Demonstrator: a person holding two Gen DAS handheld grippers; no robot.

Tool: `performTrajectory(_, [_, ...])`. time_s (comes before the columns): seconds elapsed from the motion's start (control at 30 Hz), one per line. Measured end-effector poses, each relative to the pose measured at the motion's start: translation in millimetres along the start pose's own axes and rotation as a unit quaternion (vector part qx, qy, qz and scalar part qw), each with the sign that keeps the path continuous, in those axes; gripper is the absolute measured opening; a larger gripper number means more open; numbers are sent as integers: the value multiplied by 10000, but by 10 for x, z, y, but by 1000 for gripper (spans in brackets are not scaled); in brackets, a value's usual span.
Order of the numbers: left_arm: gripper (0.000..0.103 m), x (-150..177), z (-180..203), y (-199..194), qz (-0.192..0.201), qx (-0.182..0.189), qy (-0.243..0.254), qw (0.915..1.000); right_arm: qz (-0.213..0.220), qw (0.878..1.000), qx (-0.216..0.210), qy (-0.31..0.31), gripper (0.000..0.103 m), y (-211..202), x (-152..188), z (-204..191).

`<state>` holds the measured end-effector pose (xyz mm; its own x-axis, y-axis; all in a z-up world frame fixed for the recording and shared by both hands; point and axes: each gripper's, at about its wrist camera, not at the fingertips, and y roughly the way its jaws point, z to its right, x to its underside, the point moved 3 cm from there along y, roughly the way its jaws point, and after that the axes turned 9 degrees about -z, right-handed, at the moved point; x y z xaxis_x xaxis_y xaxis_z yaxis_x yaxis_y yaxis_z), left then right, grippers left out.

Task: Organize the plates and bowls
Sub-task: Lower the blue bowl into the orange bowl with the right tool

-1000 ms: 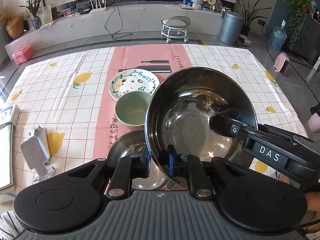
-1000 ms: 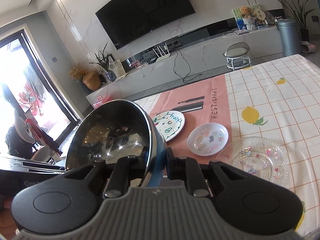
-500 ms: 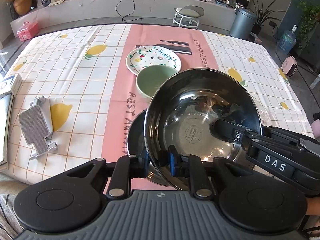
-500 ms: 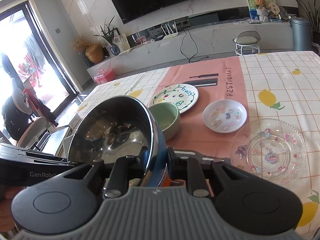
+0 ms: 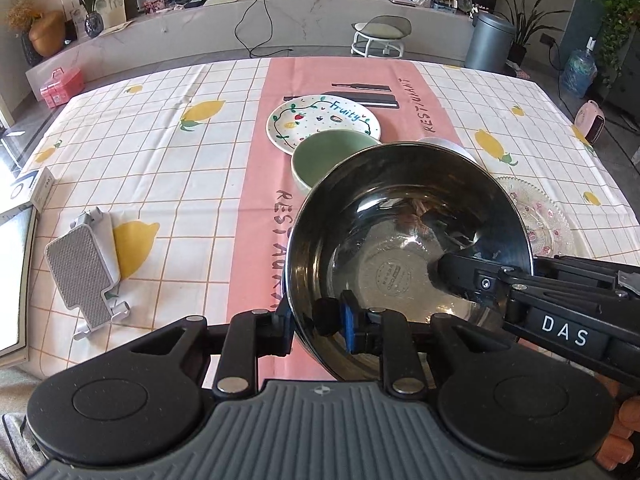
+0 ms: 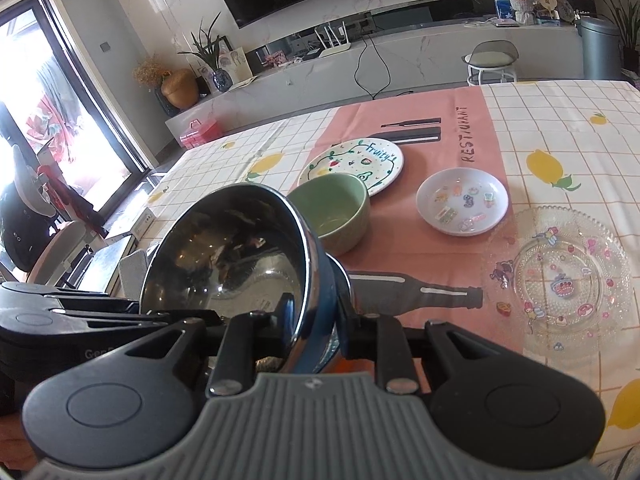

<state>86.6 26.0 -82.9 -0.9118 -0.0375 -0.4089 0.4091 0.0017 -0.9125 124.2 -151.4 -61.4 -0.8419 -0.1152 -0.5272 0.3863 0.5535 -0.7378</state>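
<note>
A steel bowl (image 5: 404, 248) is held tilted above the table's near edge. My left gripper (image 5: 316, 320) is shut on its near rim. My right gripper (image 6: 316, 320) is shut on its right rim, and its arm shows in the left wrist view (image 5: 560, 304). The bowl also shows in the right wrist view (image 6: 232, 256). A green bowl (image 6: 332, 212) stands just beyond it, touching the "Fruity" plate (image 6: 356, 160). A small white plate (image 6: 462, 200) and a clear glass plate (image 6: 560, 276) lie to the right.
A white phone stand (image 5: 84, 272) lies at the left on the lemon tablecloth (image 5: 160, 168). A box (image 5: 28, 192) and a tablet sit at the far left edge. A stool (image 5: 380, 36) and a bin (image 5: 490, 40) stand beyond the table.
Both grippers have drawn the steel bowl back and up toward the near edge. The second steel bowl seen under it earlier is out of sight now.
</note>
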Motion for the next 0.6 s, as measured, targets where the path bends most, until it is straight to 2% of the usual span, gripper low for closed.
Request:
performTrajectory(0.27, [30,48,3,24,262,-254,302,9989,-45,10000,60,-12,21,22,-2,-50])
performTrajectory(0.5, [30,80,-122,88,336,86,116,9993,55,9993,381,-41,25,63,12,-107])
performTrajectory(0.6, [30,107,-162,109,420,98,125,9990,52,9990,417,122,25,63,11,-112])
